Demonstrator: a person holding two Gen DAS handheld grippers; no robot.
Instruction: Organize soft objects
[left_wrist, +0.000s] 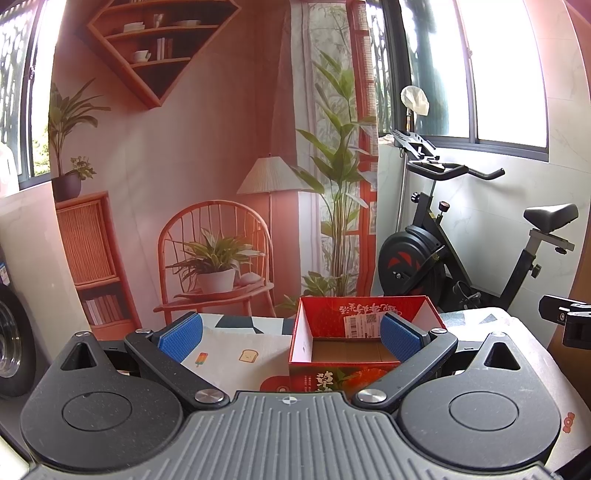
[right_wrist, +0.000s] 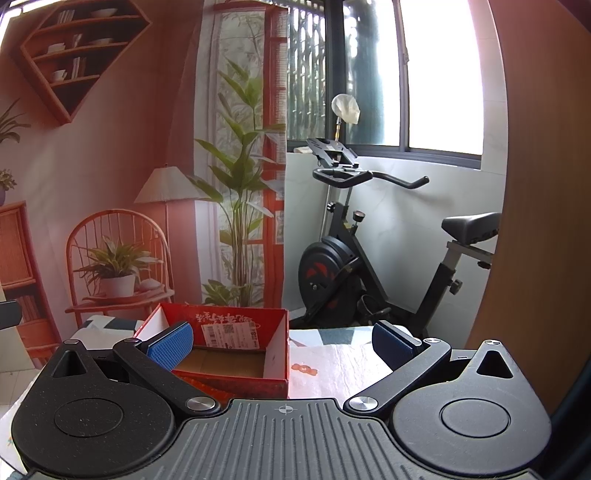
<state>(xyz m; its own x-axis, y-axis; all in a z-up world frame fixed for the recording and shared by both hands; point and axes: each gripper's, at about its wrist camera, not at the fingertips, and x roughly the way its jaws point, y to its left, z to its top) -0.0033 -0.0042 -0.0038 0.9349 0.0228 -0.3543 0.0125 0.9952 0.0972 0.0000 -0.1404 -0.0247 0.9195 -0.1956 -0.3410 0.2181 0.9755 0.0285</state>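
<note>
An open red cardboard box with a bare brown bottom stands on the patterned tablecloth; it also shows in the right wrist view. No soft object shows in either view. My left gripper is open and empty, held above the table just before the box. My right gripper is open and empty, to the right of the box, its left pad in front of the box's near wall. A part of the right gripper shows at the left wrist view's right edge.
A black exercise bike stands behind the table on the right, under the window; it also shows in the right wrist view. A printed room backdrop hangs behind the table. A brown panel rises at the right.
</note>
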